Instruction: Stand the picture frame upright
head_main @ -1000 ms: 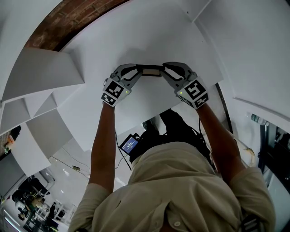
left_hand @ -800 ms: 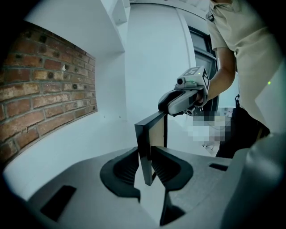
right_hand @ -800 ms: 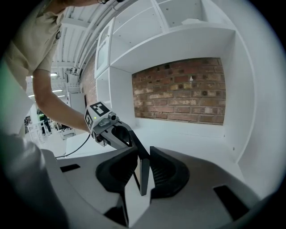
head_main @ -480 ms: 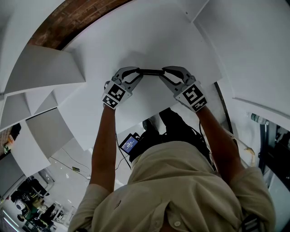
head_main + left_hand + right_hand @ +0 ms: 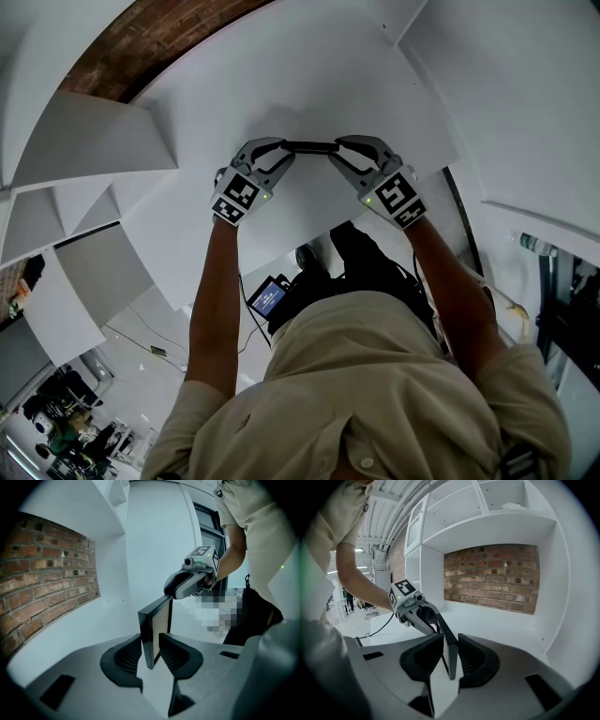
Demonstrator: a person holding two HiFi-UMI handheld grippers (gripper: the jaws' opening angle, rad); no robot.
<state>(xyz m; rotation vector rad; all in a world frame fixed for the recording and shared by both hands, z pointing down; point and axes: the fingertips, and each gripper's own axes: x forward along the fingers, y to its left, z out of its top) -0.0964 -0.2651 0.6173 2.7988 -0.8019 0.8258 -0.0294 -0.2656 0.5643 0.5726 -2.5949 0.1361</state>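
Note:
A black picture frame (image 5: 311,147) stands on edge on the white shelf (image 5: 309,84), seen edge-on in the head view. My left gripper (image 5: 284,147) is at its left end and my right gripper (image 5: 339,148) at its right end. In the left gripper view the frame (image 5: 159,623) sits between the jaws of my left gripper (image 5: 151,651); they are opening, with a thin gap showing at the right pad. In the right gripper view the jaws of my right gripper (image 5: 451,656) are starting to open, and both pads still touch the frame (image 5: 451,644).
A brick back wall (image 5: 492,578) closes the shelf bay behind the frame. White side panels (image 5: 553,602) and an upper shelf (image 5: 487,529) box it in. More white shelving (image 5: 84,141) lies to the left. The person's torso (image 5: 375,384) is close below.
Over the last second the frame has tipped from a leaning pose with its light face showing to edge-on and upright. Both grippers have shifted slightly up the shelf with it.

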